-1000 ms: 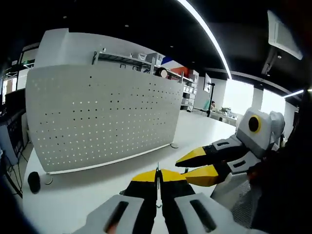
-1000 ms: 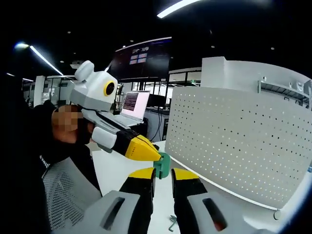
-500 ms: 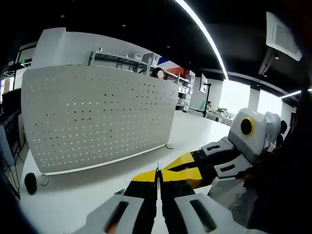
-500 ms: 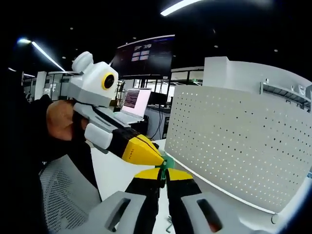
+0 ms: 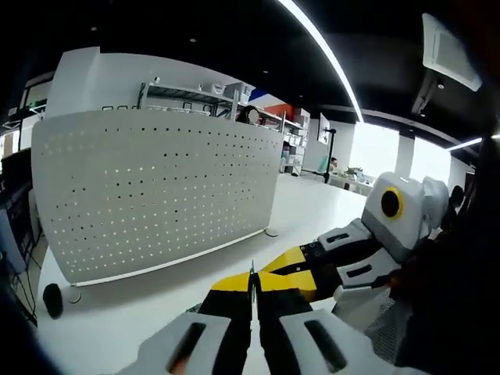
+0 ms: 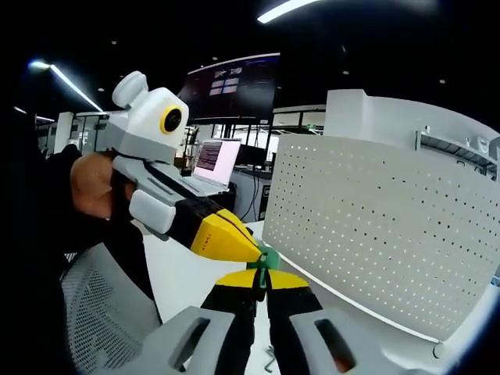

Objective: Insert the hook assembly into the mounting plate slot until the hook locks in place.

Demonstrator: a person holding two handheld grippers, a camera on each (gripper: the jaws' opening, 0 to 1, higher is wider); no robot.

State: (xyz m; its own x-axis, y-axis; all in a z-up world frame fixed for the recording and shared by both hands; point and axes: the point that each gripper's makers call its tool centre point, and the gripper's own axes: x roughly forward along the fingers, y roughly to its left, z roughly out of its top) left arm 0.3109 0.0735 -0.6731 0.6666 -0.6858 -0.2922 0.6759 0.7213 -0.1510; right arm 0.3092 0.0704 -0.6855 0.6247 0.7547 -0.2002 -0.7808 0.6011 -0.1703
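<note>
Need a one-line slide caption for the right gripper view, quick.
Right claw shut on a green hook piece, left claw touching it, in front of the white perforated mounting plate.

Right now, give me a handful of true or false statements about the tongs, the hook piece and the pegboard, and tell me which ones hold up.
1. The right tongs are shut on the green hook piece. True.
2. The white pegboard lies flat on the table. False: it stands upright.
3. The left tongs are wide open. False: their yellow tips sit closed together.
4. The left tongs' yellow tip meets the green hook piece in the right gripper view. True.
5. The hook piece already hangs on the pegboard. False: it is held in front of it, apart.
</note>
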